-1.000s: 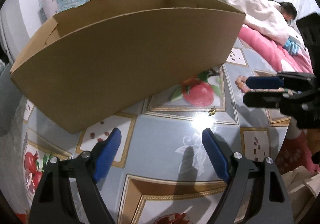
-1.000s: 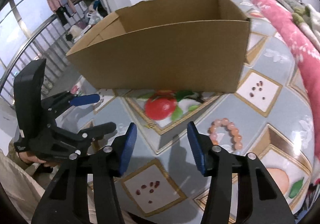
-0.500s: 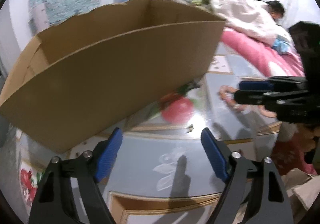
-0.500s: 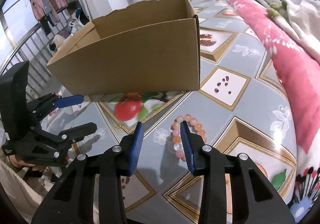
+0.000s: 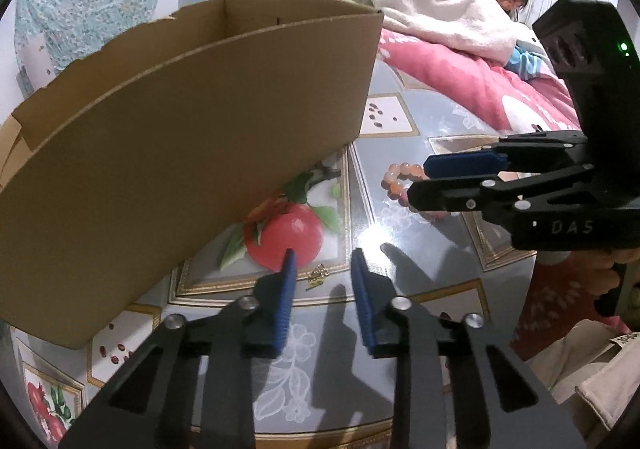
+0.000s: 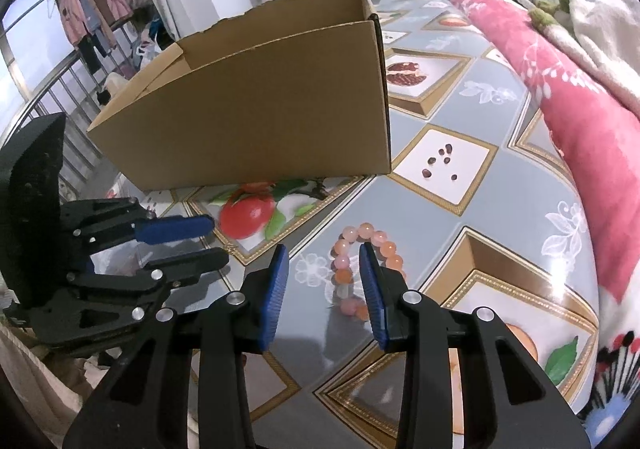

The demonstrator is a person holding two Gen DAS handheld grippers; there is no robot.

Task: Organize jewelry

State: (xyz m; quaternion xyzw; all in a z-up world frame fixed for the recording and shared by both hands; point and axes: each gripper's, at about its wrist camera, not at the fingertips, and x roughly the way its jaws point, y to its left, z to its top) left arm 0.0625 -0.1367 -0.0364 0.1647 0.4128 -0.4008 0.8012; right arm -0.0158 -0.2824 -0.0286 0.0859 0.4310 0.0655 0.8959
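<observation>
A pink bead bracelet (image 6: 348, 261) lies on the patterned tabletop; it also shows in the left wrist view (image 5: 396, 181). My right gripper (image 6: 323, 261) is open, its jaws standing on either side of the bracelet's left part. A small gold piece of jewelry (image 5: 318, 273) lies on the table between the tips of my left gripper (image 5: 322, 263), which is open with a narrow gap. An open cardboard box (image 5: 192, 137) stands behind both; it shows in the right wrist view (image 6: 260, 121) too.
A pink blanket (image 6: 580, 109) and a person lying under a white cover (image 5: 448, 17) border the table's right side. A railing with hanging clothes (image 6: 100, 17) is at the far left. A beige cloth (image 5: 592, 369) lies at the near right.
My left gripper has narrowed its jaws and moved in around the gold piece. My right gripper has moved forward over the bracelet, with its jaws a little wider than half a second ago.
</observation>
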